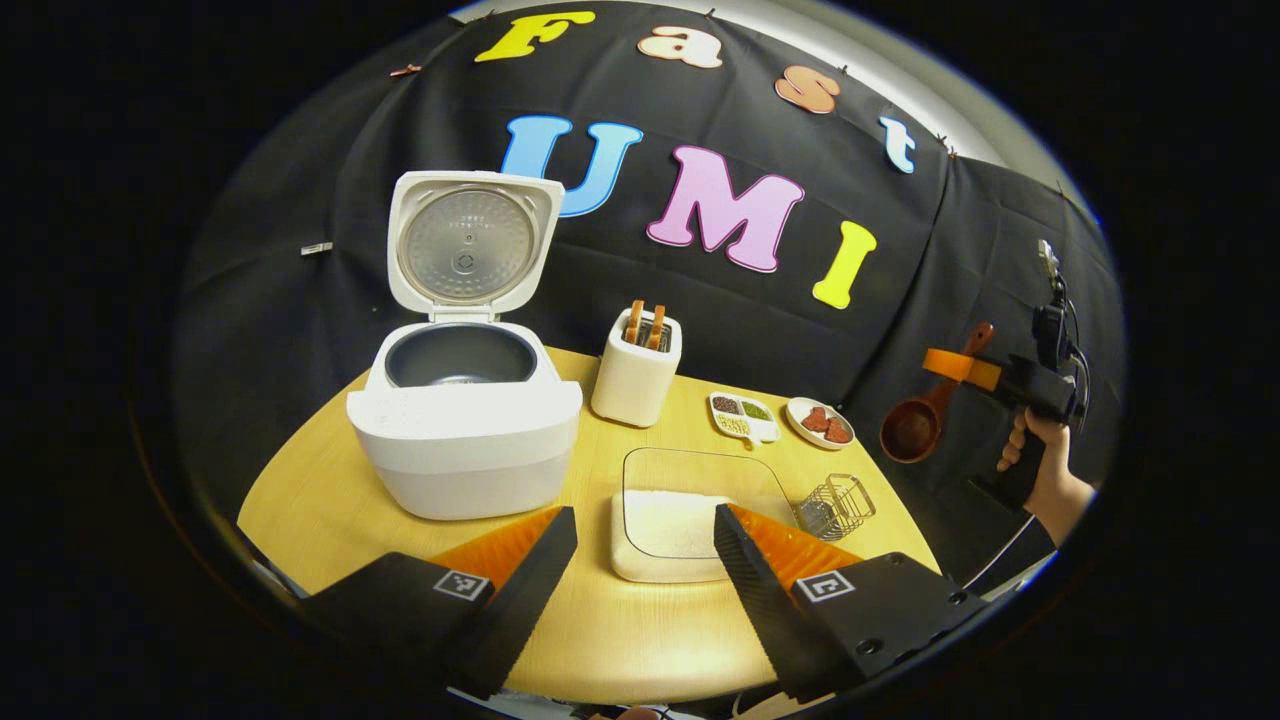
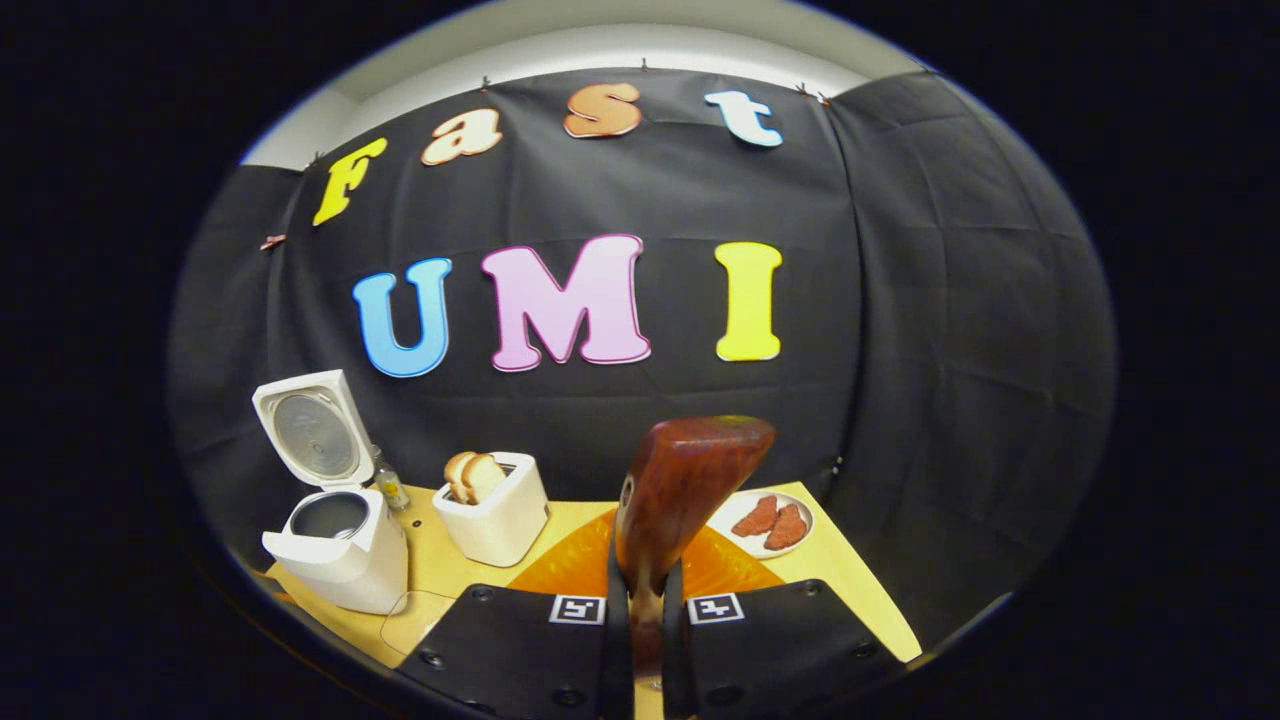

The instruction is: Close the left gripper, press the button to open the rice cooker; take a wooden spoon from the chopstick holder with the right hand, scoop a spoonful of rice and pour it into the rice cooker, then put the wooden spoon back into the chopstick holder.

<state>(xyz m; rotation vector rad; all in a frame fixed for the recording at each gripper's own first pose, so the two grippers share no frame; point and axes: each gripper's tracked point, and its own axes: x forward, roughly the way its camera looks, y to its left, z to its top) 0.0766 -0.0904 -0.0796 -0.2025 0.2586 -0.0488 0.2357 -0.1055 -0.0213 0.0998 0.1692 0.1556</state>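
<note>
My right gripper [image 2: 645, 640] clamps the spoon [image 2: 680, 490] handle, bowl above the fingers, right of the cooker [image 1: 465, 420]. Left gripper [image 1: 645, 560] gapes over the rice tray [image 1: 665, 540], right of the cooker. Handle end hidden between the fingers.

White rice cooker [image 1: 465, 440], lid up, silvery inner plate and a dark grey pot inside. The table [image 1: 330, 490] is pale yellow wood grain. White toaster [image 1: 637, 375] holding golden-brown bread. Reddish-brown wooden spoon [image 1: 915, 425], glossy and mottled in the right gripper view. White rice in a white dish [image 1: 665, 535]. Red pieces on the white plate [image 1: 818, 422] far right.
</note>
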